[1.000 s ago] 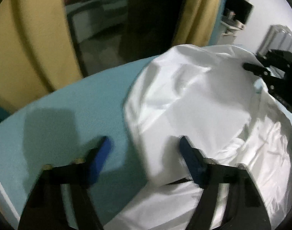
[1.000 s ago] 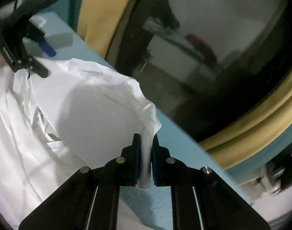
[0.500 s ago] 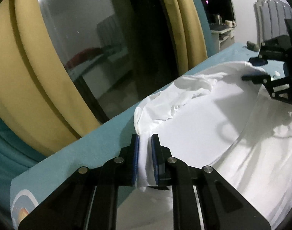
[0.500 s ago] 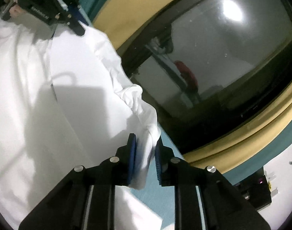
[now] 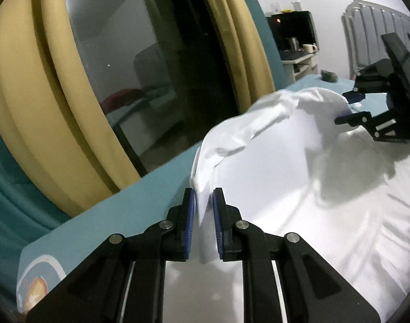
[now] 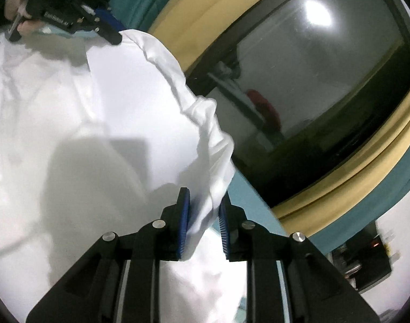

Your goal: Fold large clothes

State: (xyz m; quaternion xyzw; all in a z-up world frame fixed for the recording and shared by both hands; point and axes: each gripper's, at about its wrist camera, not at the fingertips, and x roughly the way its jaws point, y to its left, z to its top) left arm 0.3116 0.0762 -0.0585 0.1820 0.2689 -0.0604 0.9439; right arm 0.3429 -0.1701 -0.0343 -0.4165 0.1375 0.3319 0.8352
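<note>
A large white garment lies spread on a teal surface. My left gripper is shut on one corner of its far edge, cloth between the blue pads. My right gripper holds the other corner of that edge, the garment bunched between its pads, the jaws a little apart. Each gripper shows in the other's view: the right gripper at the far right, the left gripper at the upper left. The raised edge sags between them.
A dark glass door with yellow curtains stands just beyond the teal surface's far edge. A dark cabinet with cups and a white radiator stand farther right.
The left gripper, open a second ago, closed on the garment's corner. Both grippers have lifted the far edge. The right jaws have opened slightly around the cloth.
</note>
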